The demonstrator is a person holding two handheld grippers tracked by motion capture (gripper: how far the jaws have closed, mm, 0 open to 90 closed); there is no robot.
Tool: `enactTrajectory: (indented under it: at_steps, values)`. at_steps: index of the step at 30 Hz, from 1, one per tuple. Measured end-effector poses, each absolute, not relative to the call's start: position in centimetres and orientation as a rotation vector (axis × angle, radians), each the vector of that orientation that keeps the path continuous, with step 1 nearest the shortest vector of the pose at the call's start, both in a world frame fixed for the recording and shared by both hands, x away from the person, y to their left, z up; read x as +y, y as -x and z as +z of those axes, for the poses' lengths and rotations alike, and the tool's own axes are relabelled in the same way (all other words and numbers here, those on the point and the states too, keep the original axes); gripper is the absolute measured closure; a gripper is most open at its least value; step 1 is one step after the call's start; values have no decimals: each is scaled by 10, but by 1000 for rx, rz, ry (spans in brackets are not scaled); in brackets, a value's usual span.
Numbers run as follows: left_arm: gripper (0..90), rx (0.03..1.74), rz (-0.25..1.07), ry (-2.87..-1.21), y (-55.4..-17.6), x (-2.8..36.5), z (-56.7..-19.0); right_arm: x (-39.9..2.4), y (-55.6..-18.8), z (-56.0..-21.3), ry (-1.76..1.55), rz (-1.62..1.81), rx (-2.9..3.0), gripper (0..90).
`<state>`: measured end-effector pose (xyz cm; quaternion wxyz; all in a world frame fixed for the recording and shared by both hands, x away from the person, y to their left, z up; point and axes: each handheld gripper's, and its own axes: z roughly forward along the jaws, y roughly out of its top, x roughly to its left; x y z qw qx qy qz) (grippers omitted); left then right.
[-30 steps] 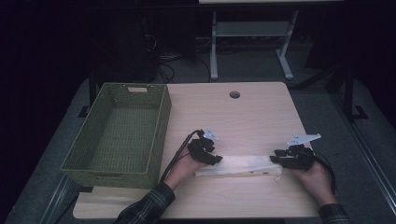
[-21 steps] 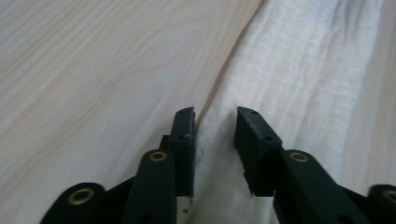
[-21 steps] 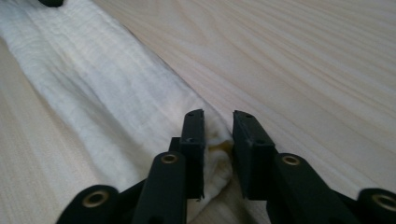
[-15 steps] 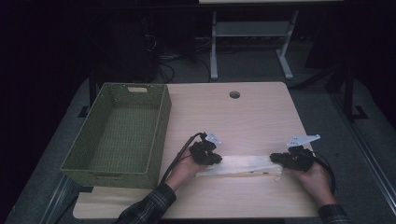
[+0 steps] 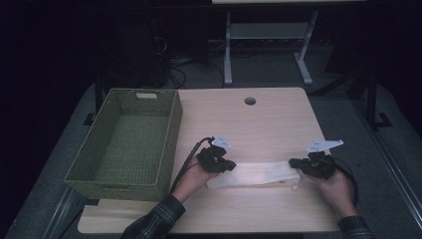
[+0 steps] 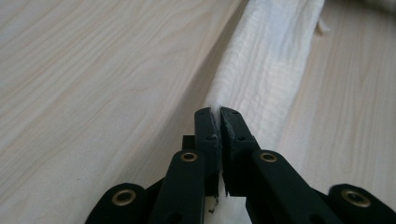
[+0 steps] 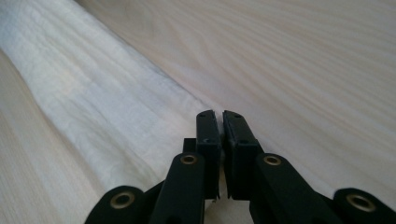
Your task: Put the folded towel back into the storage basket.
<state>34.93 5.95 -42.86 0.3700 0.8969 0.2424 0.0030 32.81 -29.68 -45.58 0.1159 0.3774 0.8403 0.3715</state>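
A long folded white cloth (image 5: 259, 174) lies across the near part of the light wooden table (image 5: 263, 124). My left gripper (image 5: 231, 166) is at its left end. In the left gripper view the jaws (image 6: 219, 112) have just closed and pinch the cloth's (image 6: 271, 60) edge between the pads. My right gripper (image 5: 293, 163) is at the right end. Its jaws (image 7: 220, 114) have also just closed, with the cloth's (image 7: 93, 93) corner running in between them. A hand holds each gripper low over the table.
A green woven basket (image 5: 171, 129) stands on the left of the table, beside the left hand. A round cable hole (image 5: 250, 101) is near the far edge. Bare tabletop lies between the cloth and that hole. A metal stand (image 5: 268, 35) is on the floor beyond.
Both hands stay at the ends of the cloth. The right gripper has edged slightly inward along it; the cloth lies as before.
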Motion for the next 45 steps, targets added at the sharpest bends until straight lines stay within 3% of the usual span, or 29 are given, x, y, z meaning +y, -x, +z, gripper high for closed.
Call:
enactTrajectory:
  at_steps: [17, 45]
  values:
    - [863, 648, 36, -2180, -341, 87, -385, -282, -344, -414, -1029, 1157, 2385, 864]
    - [864, 707, 187, -2085, -337, 169, -307, -197, -398, -338, -811, 1233, 2393, 863]
